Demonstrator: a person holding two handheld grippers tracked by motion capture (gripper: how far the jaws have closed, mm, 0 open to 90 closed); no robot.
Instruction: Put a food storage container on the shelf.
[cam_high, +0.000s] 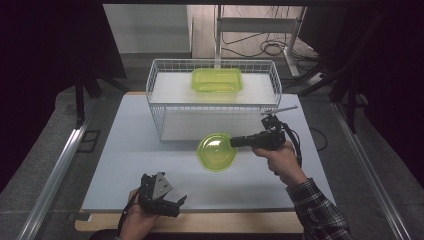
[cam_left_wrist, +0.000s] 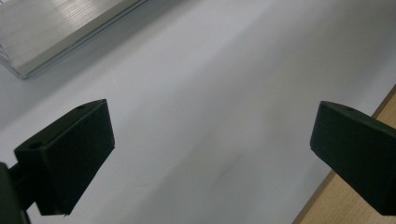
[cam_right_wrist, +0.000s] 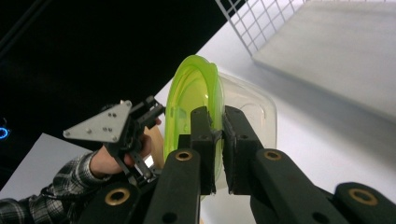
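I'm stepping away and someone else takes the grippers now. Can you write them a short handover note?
Right gripper: jaws shut on the rim of the green bowl, held over the table in front of the wire basket.
Left gripper: jaws open, holding nothing, near the table's front edge.
Done: a green rectangular container already sits in the basket.
Left: probably the bowl goes into the basket too, then release.
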